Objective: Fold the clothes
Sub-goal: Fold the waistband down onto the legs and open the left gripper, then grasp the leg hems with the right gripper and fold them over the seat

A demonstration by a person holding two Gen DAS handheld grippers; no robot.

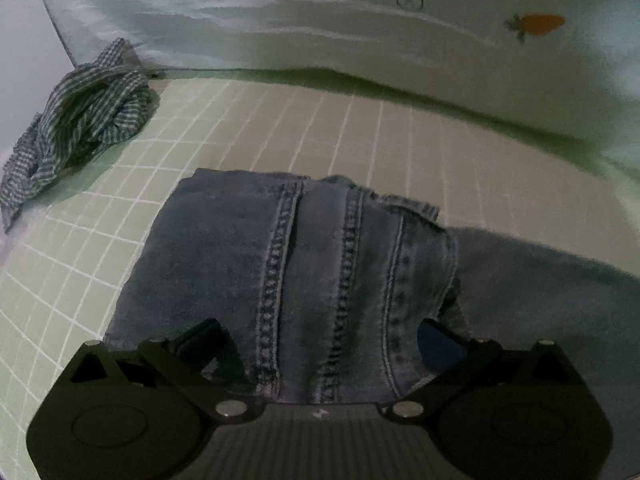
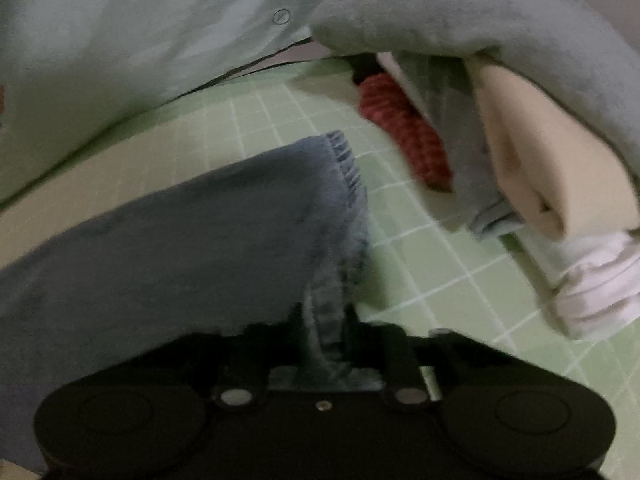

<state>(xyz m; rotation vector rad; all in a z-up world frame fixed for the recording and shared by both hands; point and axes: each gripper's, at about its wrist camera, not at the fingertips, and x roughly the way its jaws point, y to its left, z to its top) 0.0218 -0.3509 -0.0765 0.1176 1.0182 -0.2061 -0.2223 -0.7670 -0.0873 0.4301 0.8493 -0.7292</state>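
Jeans (image 1: 304, 264) on green grid mat (image 1: 100, 240) — right gripper (image 2: 326, 344) clamped on hem.

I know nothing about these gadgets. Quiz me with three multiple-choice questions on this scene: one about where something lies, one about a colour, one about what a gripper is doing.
1. Where does the crumpled blue-and-white striped cloth lie, in the left wrist view?
A. left of the blue denim jeans
B. on top of the jeans
C. between the gripper's fingers

2. What colour is the gridded cutting mat under the clothes?
A. black
B. light green
C. orange

3. What is the right gripper doing?
A. standing open over bare mat
B. clamped on the jeans' stitched edge
C. holding a red knitted item

Answers: 1 A, the cloth sits apart at the mat's left. 2 B, pale green squares with white lines. 3 B, denim runs between its closed fingers.
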